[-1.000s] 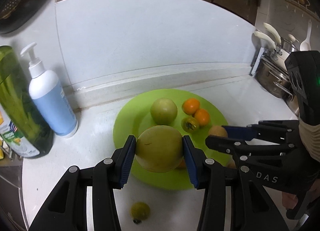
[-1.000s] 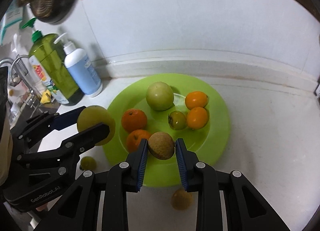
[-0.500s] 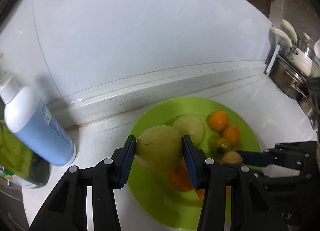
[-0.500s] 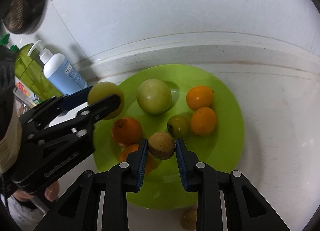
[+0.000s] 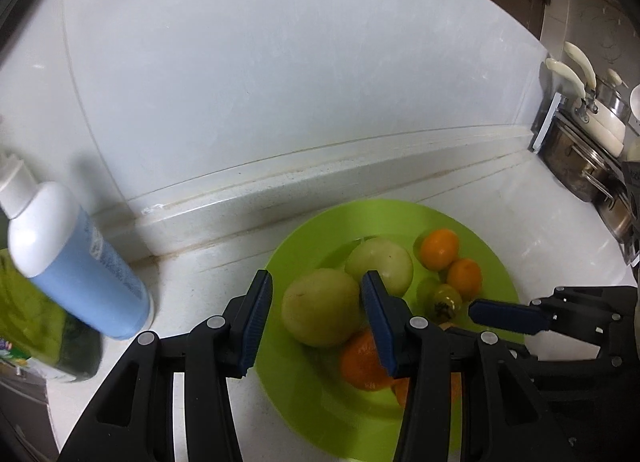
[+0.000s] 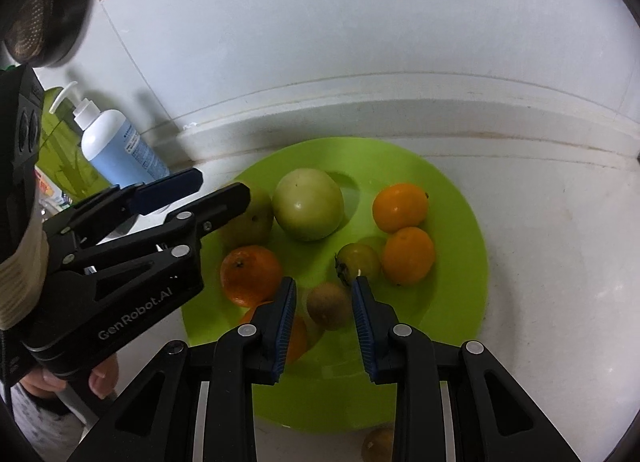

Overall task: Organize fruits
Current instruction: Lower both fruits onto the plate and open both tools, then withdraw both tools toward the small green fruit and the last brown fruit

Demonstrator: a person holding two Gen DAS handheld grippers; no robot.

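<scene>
The white table (image 6: pixel 560 262) carries a lime-green plate (image 6: pixel 460 302) that lies under and ahead of both hand-held grippers. Left of the left hand-held gripper (image 5: pixel 316 302) a blue pump bottle (image 5: pixel 80 274) stands against the wall, with a green bottle (image 5: pixel 36 326) just beside it; only the left wrist view shows the steel pots (image 5: pixel 580 166) far to its right.

On the plate, a pale green fruit (image 5: pixel 320 306) sits between the left hand-held gripper's blue pads, which stand apart from it with a gap on the left side, so it is open. Just ahead of it lies a second pale green fruit (image 6: pixel 308 210).

The right hand-held gripper (image 6: pixel 324 310) is open too, a small brown fruit (image 6: pixel 328 304) resting on the plate between its spread pads, touching neither. Ahead and to its right are two oranges (image 6: pixel 400 206) and a small green persimmon (image 6: pixel 358 262); to its left an orange tangerine (image 6: pixel 250 274), with another half hidden under its left finger.

Only the right wrist view shows a small brownish fruit (image 6: pixel 378 444) on the table off the plate, beneath that hand-held gripper, and the person's fingers (image 6: pixel 100 378) on the left hand-held gripper's handle.
</scene>
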